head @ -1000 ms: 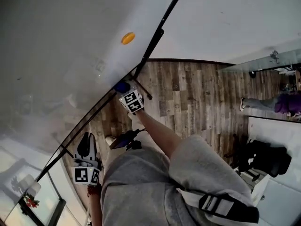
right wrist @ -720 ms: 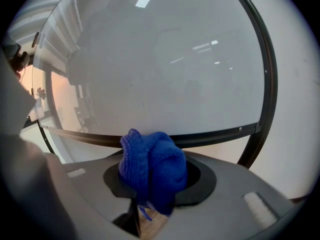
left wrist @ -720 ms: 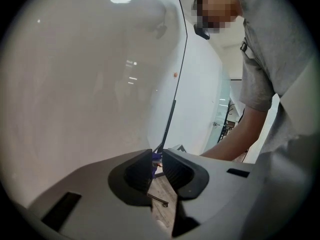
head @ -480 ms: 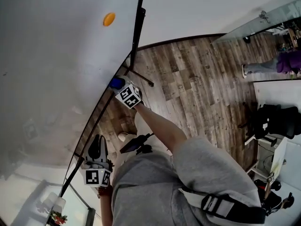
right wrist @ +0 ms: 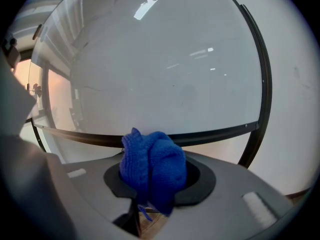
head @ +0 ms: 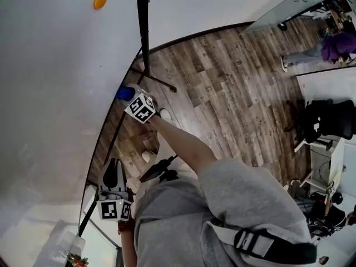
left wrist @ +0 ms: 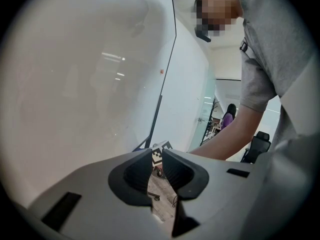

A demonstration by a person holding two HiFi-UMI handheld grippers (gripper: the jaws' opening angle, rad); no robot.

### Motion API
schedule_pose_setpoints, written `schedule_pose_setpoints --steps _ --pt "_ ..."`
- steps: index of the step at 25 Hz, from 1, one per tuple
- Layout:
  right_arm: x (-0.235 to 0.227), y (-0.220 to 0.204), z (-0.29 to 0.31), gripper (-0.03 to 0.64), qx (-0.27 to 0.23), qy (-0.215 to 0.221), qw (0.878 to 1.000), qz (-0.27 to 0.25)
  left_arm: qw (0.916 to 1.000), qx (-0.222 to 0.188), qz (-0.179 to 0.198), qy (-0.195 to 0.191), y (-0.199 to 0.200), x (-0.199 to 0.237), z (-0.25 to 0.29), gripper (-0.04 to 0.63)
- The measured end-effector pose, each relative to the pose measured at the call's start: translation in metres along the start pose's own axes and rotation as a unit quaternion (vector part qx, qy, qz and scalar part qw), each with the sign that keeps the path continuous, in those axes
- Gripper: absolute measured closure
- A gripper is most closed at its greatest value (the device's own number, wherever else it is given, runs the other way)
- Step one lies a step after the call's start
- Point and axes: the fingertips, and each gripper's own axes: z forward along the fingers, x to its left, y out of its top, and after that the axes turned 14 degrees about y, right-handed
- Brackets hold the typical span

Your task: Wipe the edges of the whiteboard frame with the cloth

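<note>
The whiteboard (head: 50, 93) fills the left of the head view, with a thin black frame (head: 142, 21). My right gripper (head: 131, 98) is shut on a bunched blue cloth (head: 123, 93) and presses it against the bottom frame edge, just left of the lower right corner. In the right gripper view the cloth (right wrist: 152, 168) bulges between the jaws, in front of the bottom rail (right wrist: 200, 136) and side rail (right wrist: 263, 84). My left gripper (head: 111, 167) hangs lower by the same bottom edge, shut on nothing. In its own view the left gripper (left wrist: 157, 165) shows only a thin slit between the jaws.
An orange magnet (head: 100, 0) sticks on the board. A black stand leg (head: 158, 83) rests on the wooden floor (head: 222, 88). A black office chair (head: 329, 118) and a person in purple (head: 334, 44) are at the far right.
The head view has swung, so the board's right frame edge now runs nearly vertical. The right gripper keeps the cloth on the bottom edge near the corner. The left gripper has hardly moved.
</note>
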Motion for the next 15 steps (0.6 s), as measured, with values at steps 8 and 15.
schedule_pose_setpoints --steps 8,15 --pt "0.022 -0.004 0.003 0.474 0.004 0.012 1.0 -0.008 1.0 0.003 -0.001 -0.007 -0.017 -0.008 -0.015 0.531" --pt "0.037 -0.003 0.005 0.474 -0.001 0.014 1.0 -0.002 1.0 0.002 -0.002 -0.001 -0.02 -0.008 -0.025 0.531"
